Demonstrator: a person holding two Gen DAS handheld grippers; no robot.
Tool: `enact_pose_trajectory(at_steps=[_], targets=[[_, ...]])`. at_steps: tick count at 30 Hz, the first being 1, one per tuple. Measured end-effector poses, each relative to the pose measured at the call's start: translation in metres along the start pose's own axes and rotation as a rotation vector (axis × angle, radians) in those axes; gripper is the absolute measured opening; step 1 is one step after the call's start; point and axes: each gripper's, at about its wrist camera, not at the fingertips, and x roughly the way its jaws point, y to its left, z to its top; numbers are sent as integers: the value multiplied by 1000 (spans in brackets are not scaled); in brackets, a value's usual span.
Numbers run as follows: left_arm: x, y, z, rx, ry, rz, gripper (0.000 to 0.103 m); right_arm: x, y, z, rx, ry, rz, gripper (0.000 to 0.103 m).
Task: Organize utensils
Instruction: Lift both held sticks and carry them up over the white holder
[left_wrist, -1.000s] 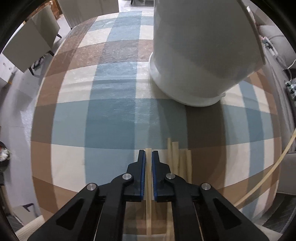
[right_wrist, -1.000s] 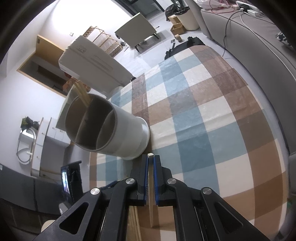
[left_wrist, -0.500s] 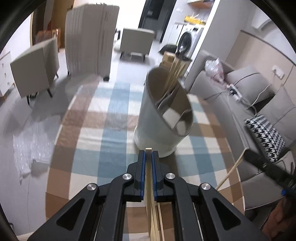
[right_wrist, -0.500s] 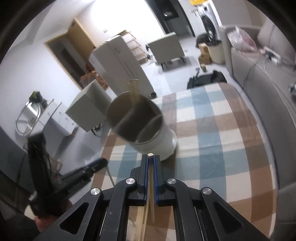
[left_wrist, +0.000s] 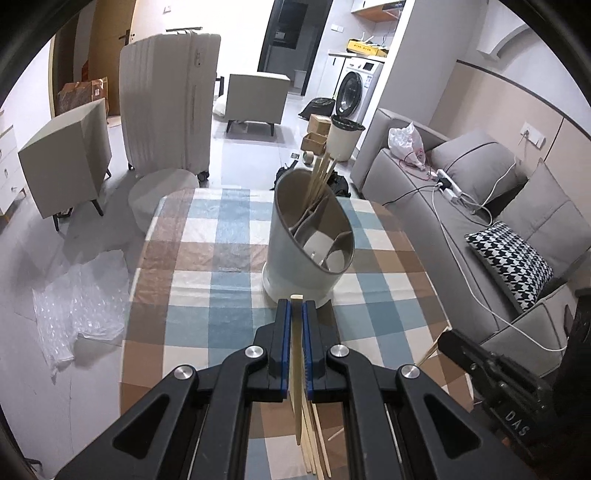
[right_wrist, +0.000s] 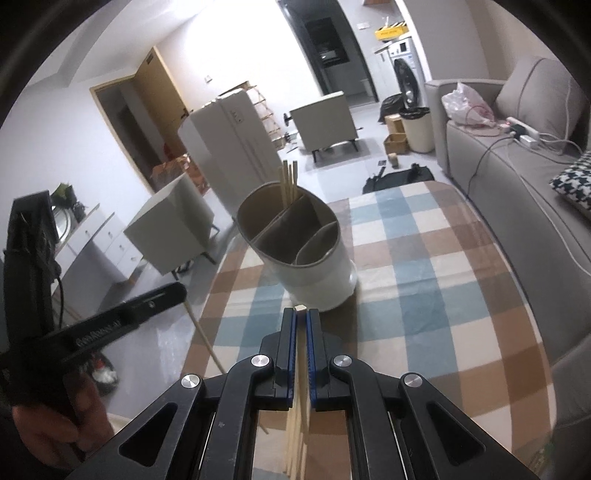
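Note:
A white utensil holder with three compartments stands on the checked tablecloth; several chopsticks stand in its far compartment. It also shows in the right wrist view. My left gripper is shut on a wooden chopstick, raised above the table. Several loose chopsticks lie on the cloth below it. My right gripper is shut on another chopstick, also raised, in front of the holder.
A grey sofa with a checked cushion runs along the table's right side. A white suitcase, small cabinets and bubble wrap are on the floor to the left. The other gripper shows at each view's edge.
Both grippers have lifted up and back from the table, each with a chopstick held. The holder now looks smaller and farther away in both views.

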Motion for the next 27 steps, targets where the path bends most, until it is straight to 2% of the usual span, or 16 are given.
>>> enact_pose_trajectory(at_steps=[6,12,19,27], targets=[[-32,7,11,-12,-29,-21,1,-26,9,1,16,-53,5,4],[-63,7,32,-15,-88,-41,1,-53,18,19,20,-115,14,5],[-80,3,69,-3,-155,-60,1,-66,33,61,-7,-156,38,5],[-69,3,118,11,-206,-76,1,-58,49,127,-66,-230,59,5]])
